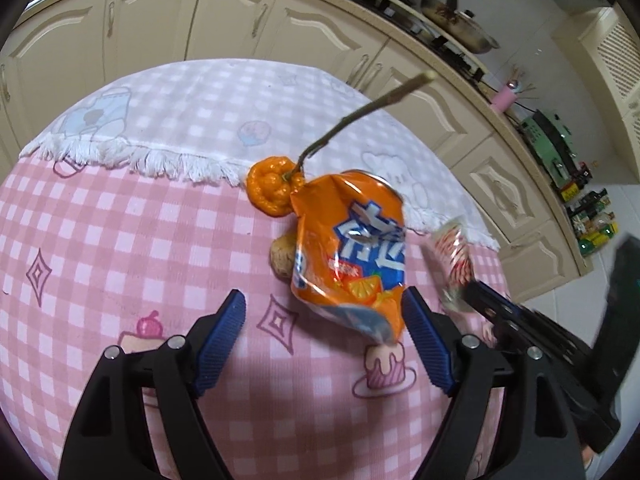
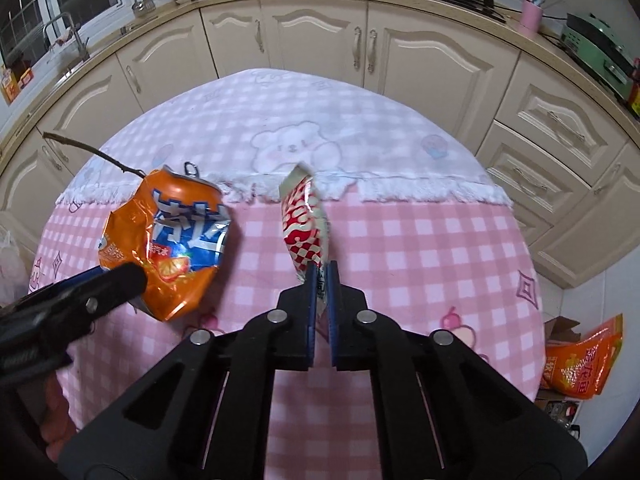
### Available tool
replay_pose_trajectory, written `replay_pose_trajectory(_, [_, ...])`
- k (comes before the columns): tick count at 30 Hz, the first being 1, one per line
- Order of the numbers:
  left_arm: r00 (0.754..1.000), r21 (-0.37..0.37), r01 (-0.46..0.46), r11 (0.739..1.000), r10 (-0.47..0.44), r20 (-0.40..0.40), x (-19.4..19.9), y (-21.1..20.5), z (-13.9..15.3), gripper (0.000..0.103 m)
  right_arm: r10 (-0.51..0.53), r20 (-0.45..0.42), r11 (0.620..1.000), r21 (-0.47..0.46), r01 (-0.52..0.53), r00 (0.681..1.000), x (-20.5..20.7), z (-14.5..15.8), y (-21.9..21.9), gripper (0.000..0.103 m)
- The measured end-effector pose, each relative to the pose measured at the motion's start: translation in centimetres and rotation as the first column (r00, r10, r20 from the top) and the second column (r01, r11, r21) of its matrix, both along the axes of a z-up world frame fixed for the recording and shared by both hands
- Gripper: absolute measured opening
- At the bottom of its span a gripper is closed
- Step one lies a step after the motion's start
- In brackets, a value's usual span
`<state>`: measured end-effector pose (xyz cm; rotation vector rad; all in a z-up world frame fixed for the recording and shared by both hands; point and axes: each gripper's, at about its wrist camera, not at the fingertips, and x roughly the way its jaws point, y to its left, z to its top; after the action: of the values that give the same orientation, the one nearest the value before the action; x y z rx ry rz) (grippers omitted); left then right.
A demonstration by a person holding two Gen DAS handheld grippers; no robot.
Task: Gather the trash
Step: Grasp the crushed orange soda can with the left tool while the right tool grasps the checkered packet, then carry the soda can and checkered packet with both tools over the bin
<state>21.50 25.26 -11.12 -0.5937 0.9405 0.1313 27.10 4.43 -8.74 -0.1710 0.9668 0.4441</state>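
Orange and blue, the crushed can (image 1: 352, 248) is our landmark; it sits on the pink checked tablecloth (image 1: 120, 240), its pull tab pointing toward the fringed white cloth (image 1: 192, 120) behind it. We see the left gripper (image 1: 324, 316) with its blue pads spread wide, the can's near end lying between them toward the right pad; whether that pad touches the can we cannot tell. Just right of the can, the right gripper (image 2: 322, 280) has its pads pressed together on the lower end of a red-and-white wrapper (image 2: 304, 220), which rises tilted from the pinch (its top edge reaching the fringe line in the right wrist view). Behind the can's left shoulder lies a piece of orange peel (image 1: 270, 192) bearing a long thin twig (image 1: 360, 118) that slants up and away. A small tan object (image 1: 282, 258), too hidden to name, touches the can's left side. Beyond the can and table stand cream cabinets (image 2: 312, 40). Far right of the can, on the floor, lies an orange bag (image 2: 580, 364).
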Motion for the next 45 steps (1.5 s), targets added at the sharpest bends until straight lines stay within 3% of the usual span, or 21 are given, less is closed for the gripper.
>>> replay_pose_trajectory(5, [0.999, 0.033, -0.041, 0.999, 0.04, 0.004, 0.8, -0.2, -0.6, 0.077, -0.026, -0.004, 0.999, 0.019, 0.026, 1.0, 0.1, 0.2, -1.9, 0.005])
replay_pose_trajectory(8, [1.0, 0.072, -0.031, 0.997, 0.03, 0.005, 1.4, -0.4, -0.6, 0.04, -0.029, -0.016, 0.999, 0.021, 0.029, 0.999, 0.1, 0.0, -2.4, 0.005])
replay_pose_trajectory(10, [1.0, -0.008, -0.021, 1.0, 0.021, 0.016, 1.2, 0.1, -0.9, 0.037, -0.013, -0.032, 1.0, 0.026, 0.014, 0.999, 0.2, -0.3, -2.5, 0.005])
replay_pose_trajectory(12, [0.999, -0.037, -0.028, 0.999, 0.029, 0.023, 1.0, 0.4, -1.0, 0.035, -0.015, -0.047, 1.0, 0.01, 0.015, 0.999, 0.3, -0.8, -2.4, 0.007])
replay_pose_trajectory(13, [0.999, -0.042, -0.024, 0.999, 0.025, 0.025, 0.9, 0.5, -1.0, 0.035, -0.024, -0.043, 1.0, -0.016, 0.024, 0.999, 0.3, -1.1, -2.3, 0.014])
replay_pose_trajectory(16, [0.999, -0.042, -0.017, 0.999, 0.019, 0.031, 0.6, 0.4, -0.9, 0.032, -0.038, -0.014, 0.999, -0.039, 0.037, 0.999, 0.6, -1.3, -1.9, 0.069])
replay_pose_trajectory(21, [0.999, -0.061, -0.002, 0.998, 0.005, 0.051, 0.1, 0.5, -0.6, 0.028, -0.046, -0.043, 0.996, -0.081, 0.042, 0.998, 2.0, -2.7, -1.0, 0.065])
replay_pose_trajectory(22, [0.998, -0.068, 0.004, 0.998, 0.0, 0.059, -0.1, 0.6, -0.5, 0.027, -0.042, -0.009, 0.996, -0.085, 0.042, 0.999, 2.2, -2.8, -0.6, 0.061])
replay_pose_trajectory(23, [0.998, -0.072, 0.008, 0.997, -0.004, 0.065, -0.3, 0.8, -0.4, 0.026, -0.031, -0.003, 0.996, -0.082, 0.031, 1.0, 2.2, -2.7, -0.5, 0.044])
replay_pose_trajectory(25, [0.997, -0.077, 0.016, 0.997, -0.01, 0.076, -0.5, 0.7, -0.3, 0.024, -0.041, -0.025, 0.997, -0.068, 0.039, 0.999, 2.3, -2.3, -0.3, 0.021])
replay_pose_trajectory(27, [0.996, -0.082, 0.022, 0.996, -0.015, 0.086, -0.6, 0.6, -0.1, 0.02, -0.056, -0.041, 0.997, -0.052, 0.054, 0.998, 2.3, -2.2, -0.6, 0.021])
replay_pose_trajectory(32, [0.995, -0.074, 0.041, 0.996, -0.034, 0.092, -0.9, 0.0, 0.2, 0.019, -0.082, -0.06, 0.996, -0.029, 0.08, 0.995, 1.8, -1.9, -1.9, 0.021])
replay_pose_trajectory(45, [0.979, -0.029, 0.143, 0.989, -0.137, 0.152, -1.8, -5.0, 3.2, 0.019, -0.145, -0.013, 0.989, 0.001, 0.145, 0.989, -0.6, 0.4, -6.8, 0.021])
